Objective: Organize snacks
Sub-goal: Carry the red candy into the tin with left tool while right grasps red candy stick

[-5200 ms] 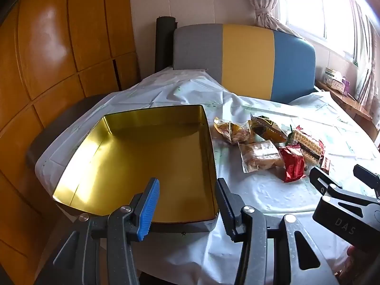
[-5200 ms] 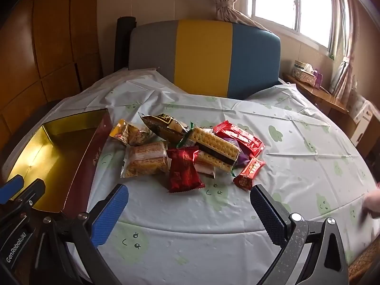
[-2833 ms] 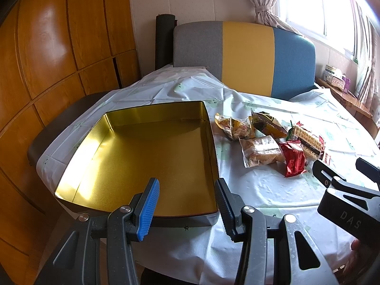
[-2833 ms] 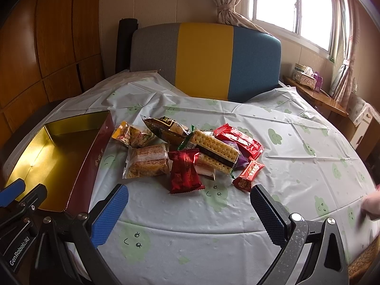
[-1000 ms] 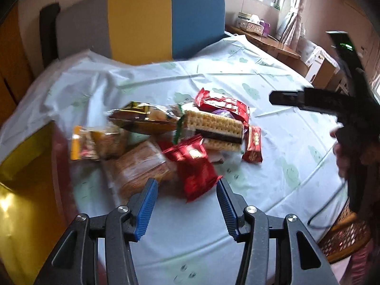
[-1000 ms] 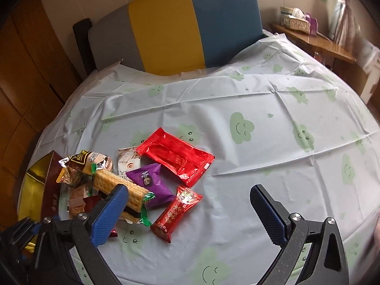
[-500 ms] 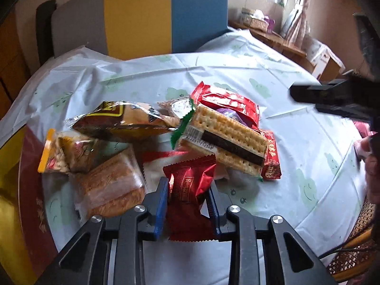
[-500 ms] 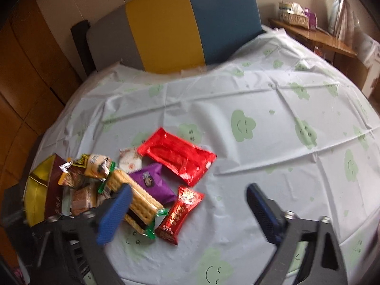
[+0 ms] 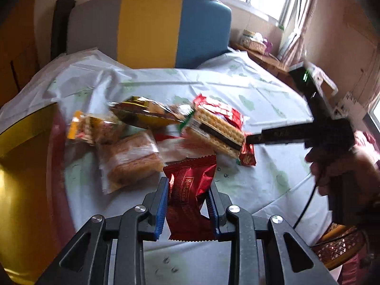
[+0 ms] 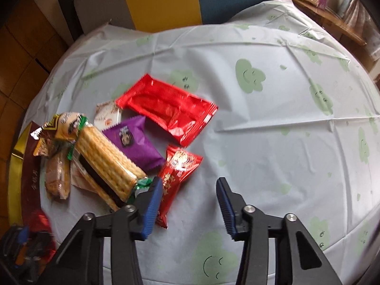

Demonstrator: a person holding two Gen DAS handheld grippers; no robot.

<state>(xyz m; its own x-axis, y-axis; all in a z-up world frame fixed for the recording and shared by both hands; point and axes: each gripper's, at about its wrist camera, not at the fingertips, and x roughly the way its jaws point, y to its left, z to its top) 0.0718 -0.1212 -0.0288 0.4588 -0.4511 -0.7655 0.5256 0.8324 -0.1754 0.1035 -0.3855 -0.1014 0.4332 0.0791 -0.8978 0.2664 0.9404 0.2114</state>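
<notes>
My left gripper [image 9: 188,185] is shut on a dark red foil snack packet [image 9: 188,190] and holds it above the tablecloth, near the gold tin [image 9: 21,166] at the left. The other snacks lie in a pile: a cracker pack [image 9: 213,130], a bread pack [image 9: 133,156] and a brown bag [image 9: 144,114]. My right gripper [image 10: 189,190] is open, low over the cloth, with a small red packet [image 10: 177,173] just inside its left finger. A purple packet [image 10: 135,140], a large red packet [image 10: 168,109] and the cracker pack [image 10: 106,156] lie beyond.
The round table has a white cloth [image 10: 285,118] with green smiley prints. A grey, yellow and blue chair back [image 9: 152,30] stands behind it. The tin's rim [image 10: 14,178] shows at the left edge. The right gripper's body [image 9: 308,130] and hand show at right.
My left gripper has lifted the dark red packet off the cloth and drawn back toward the tin. My right gripper has dropped toward the small red packet and narrowed its opening.
</notes>
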